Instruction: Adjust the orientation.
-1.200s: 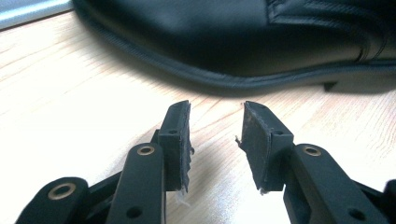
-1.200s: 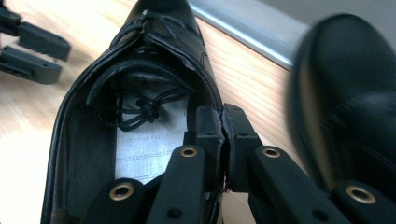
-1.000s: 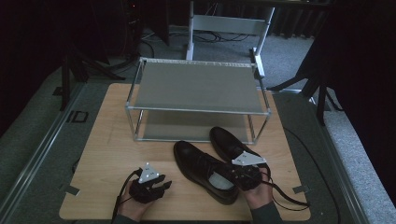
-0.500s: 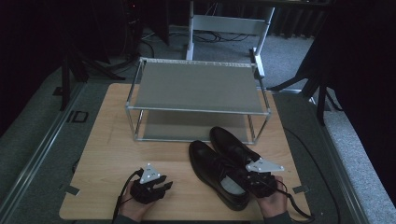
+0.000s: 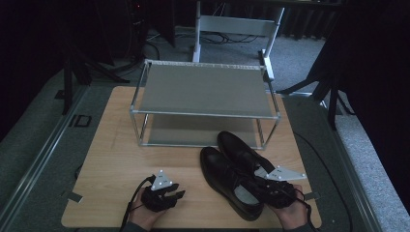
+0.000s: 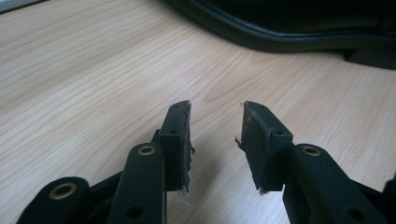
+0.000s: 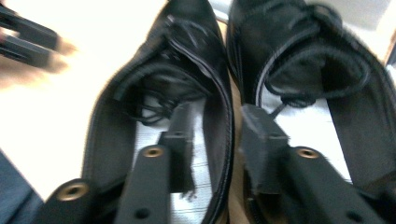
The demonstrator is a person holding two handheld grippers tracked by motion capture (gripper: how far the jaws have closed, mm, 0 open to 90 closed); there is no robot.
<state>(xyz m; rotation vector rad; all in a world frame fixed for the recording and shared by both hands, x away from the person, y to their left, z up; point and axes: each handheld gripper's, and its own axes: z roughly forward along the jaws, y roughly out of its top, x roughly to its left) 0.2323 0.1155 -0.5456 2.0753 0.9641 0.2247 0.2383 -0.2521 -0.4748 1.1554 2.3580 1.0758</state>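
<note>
**Right gripper loosened over the heel of the nearer shoe**

Two black lace-up shoes were seen side by side on the wooden table (image 5: 116, 145), in front of the two-tier metal rack (image 5: 205, 92) — the left shoe (image 5: 227, 186) nearer the person, the right shoe (image 5: 241, 150) closer to the rack, their inner sides close together. The right gripper (image 5: 270, 186) was held at the heel end of the left shoe. In the right gripper view its jaws straddled that shoe's inner wall: one pad inside the opening over the pale insole, the other in the gap between the shoes. The jaws had just been opening, and the pads were seen parted, not pressing on the wall. The left gripper (image 5: 167, 191) rested low over bare wood, well apart from the shoes — its jaws stood apart with nothing between them.
</note>
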